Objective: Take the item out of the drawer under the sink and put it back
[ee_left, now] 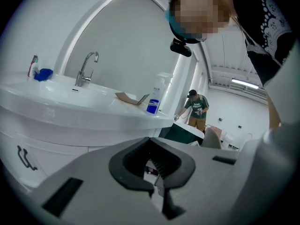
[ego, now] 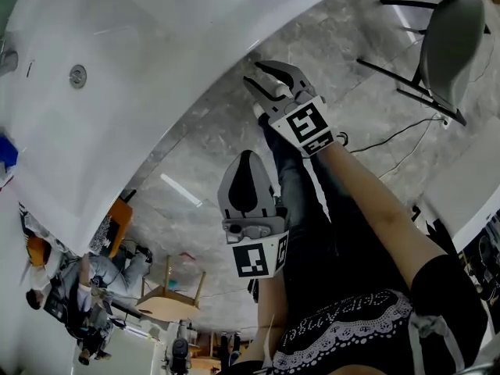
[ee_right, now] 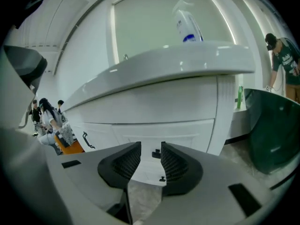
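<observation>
— At frame left, beneath the white sink (ego: 156, 69), how does the drawer (ee_right: 140, 135) look?
— Closed, its front flush under the basin, a small dark handle (ee_right: 156, 154) at its middle. The item cannot be seen in any view.
— And on the counter above?
— A chrome faucet (ee_left: 86, 69) stands over the bowl; a spray bottle (ee_left: 154, 95) with a blue label stands upright further right, near the counter's end.
— The person's tools?
— The left gripper (ee_left: 154, 185) hangs over the marbled floor (ego: 195, 155), jaw tips together, the hollow between its pads empty. To its right, the right gripper (ee_right: 150, 157) points at the drawer, jaws standing well apart with nothing between them; the drawer front shows through the gap, and the tool is short of touching it. A grey chair (ego: 449, 45) stands at far right.
</observation>
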`<action>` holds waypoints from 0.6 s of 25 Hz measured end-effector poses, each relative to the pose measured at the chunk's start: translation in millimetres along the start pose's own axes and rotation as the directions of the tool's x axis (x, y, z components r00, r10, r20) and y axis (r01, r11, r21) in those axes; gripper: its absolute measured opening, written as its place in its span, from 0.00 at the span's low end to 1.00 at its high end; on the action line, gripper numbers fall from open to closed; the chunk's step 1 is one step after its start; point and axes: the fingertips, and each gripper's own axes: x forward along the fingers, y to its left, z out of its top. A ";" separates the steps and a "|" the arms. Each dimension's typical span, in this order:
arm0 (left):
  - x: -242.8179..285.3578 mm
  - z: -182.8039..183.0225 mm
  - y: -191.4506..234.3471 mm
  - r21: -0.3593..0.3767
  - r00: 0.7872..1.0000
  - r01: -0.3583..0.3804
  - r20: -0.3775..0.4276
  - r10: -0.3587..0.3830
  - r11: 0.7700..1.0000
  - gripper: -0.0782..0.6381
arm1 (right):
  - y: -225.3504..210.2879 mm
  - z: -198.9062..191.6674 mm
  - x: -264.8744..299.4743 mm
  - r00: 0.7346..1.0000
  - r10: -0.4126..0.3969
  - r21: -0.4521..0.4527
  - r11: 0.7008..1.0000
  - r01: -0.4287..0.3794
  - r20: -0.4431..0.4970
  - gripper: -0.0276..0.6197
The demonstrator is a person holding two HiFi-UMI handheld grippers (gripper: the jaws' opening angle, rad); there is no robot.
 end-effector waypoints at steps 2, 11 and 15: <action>9.9 -13.1 2.8 0.007 1.000 0.000 -0.015 0.000 1.000 0.11 | -5.0 -16.8 16.8 1.000 -0.009 0.018 1.000 0.009 -0.027 0.23; 25.2 -54.0 6.7 -0.050 0.998 0.021 -0.064 -0.024 0.999 0.11 | -15.7 -47.6 73.6 0.998 -0.025 0.017 1.000 0.026 -0.065 0.26; 20.6 -61.2 10.9 -0.070 0.997 0.011 -0.081 -0.017 0.997 0.11 | -26.3 -56.2 94.1 0.993 -0.087 0.004 0.996 0.088 -0.077 0.26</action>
